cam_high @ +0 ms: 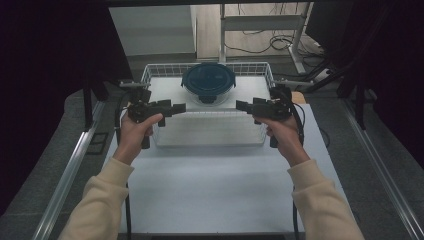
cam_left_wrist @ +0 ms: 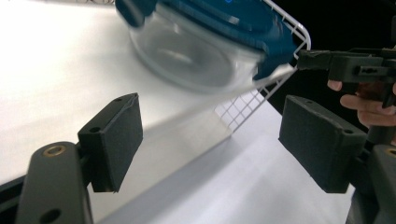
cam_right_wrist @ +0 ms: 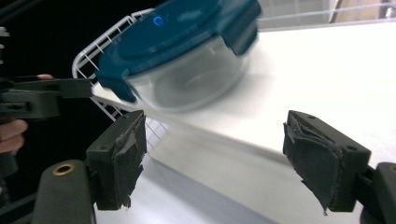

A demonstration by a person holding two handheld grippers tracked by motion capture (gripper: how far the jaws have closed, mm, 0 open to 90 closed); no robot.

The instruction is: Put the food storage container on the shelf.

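A round clear container with a dark blue clip-on lid [cam_high: 208, 81] stands at the back middle of a white wire basket [cam_high: 155, 70]. It appears blurred in the left gripper view [cam_left_wrist: 196, 51] and the right gripper view [cam_right_wrist: 187, 56]. My left gripper [cam_high: 177, 107] hovers over the basket's front left, pointing right, and is open with nothing between its pads [cam_left_wrist: 116, 140]. Facing it from the front right, my right gripper [cam_high: 243, 105] is open and holds nothing between its worn pads [cam_right_wrist: 317, 163]. Both stop short of the container.
The basket sits at the far end of a white table [cam_high: 220, 190]. Metal rails [cam_high: 65, 175] run along both sides of the table. Beyond it are a desk frame and cables [cam_high: 280, 42] on the floor.
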